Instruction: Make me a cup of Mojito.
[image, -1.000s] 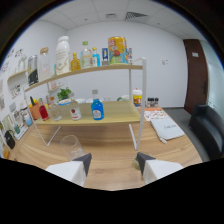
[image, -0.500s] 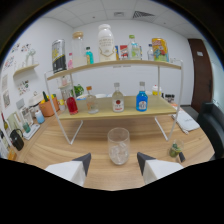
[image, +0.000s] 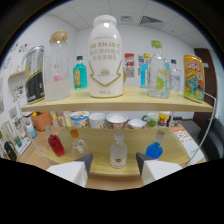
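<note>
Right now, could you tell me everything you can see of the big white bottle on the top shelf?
The white bottle is opaque, plastic-looking, with a rounded white cap and pale lettering and an emblem on its front. It stands upright on the wooden top shelf, between a clear jar with a tan lid and a clear bottle with a green label, high beyond the open gripper.

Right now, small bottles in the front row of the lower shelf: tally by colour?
Red bottle: 1
Clear bottle with orange cap: 1
Clear bottle with orange liquid: 1
Blue bottle: 1
Total: 4
Gripper open, holding nothing.
</note>
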